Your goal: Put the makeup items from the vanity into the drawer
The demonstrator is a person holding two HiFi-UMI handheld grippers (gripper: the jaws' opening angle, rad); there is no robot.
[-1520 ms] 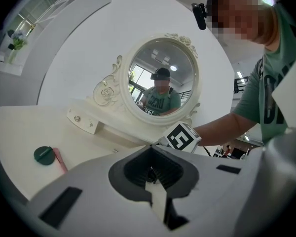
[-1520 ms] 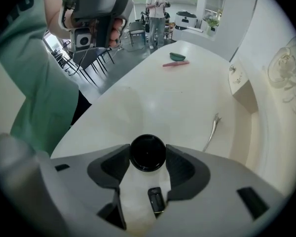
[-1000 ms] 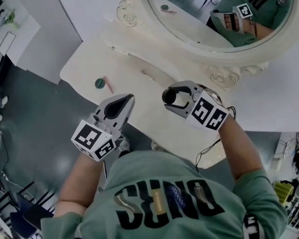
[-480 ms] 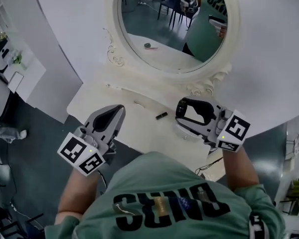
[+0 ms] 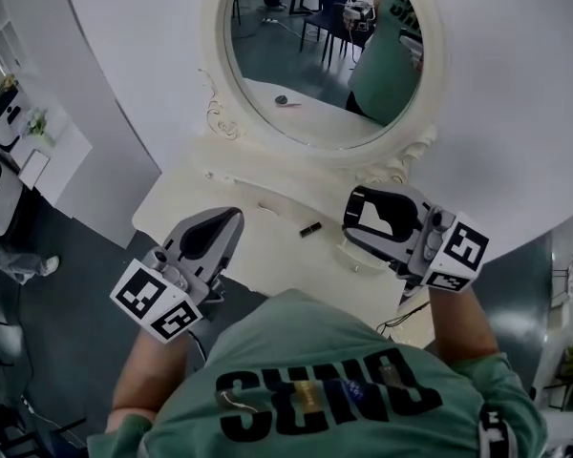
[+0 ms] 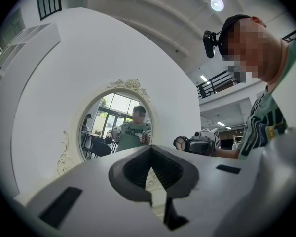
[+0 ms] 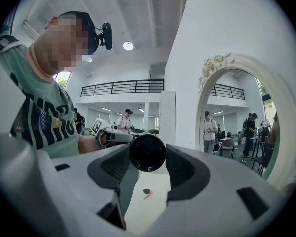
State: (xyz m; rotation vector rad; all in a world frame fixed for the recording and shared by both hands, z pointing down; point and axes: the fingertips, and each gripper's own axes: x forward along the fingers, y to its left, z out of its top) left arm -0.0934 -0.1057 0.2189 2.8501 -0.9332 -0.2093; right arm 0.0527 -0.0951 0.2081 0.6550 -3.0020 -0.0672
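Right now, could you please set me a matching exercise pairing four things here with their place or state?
1. left gripper
2. round black container
3. small dark tube
4. small round compact

A. beside the pink pencil
B. between the right gripper's jaws
C. shut, empty
D. on the vanity top, between both grippers in the head view

Pairs: 1-C, 2-B, 3-D, 4-A.

Round blk item [image 7: 147,152] clamped in right gripper [image 7: 147,155]; small blk tube [image 5: 310,228] lies flat on vanity [image 5: 267,258] top.
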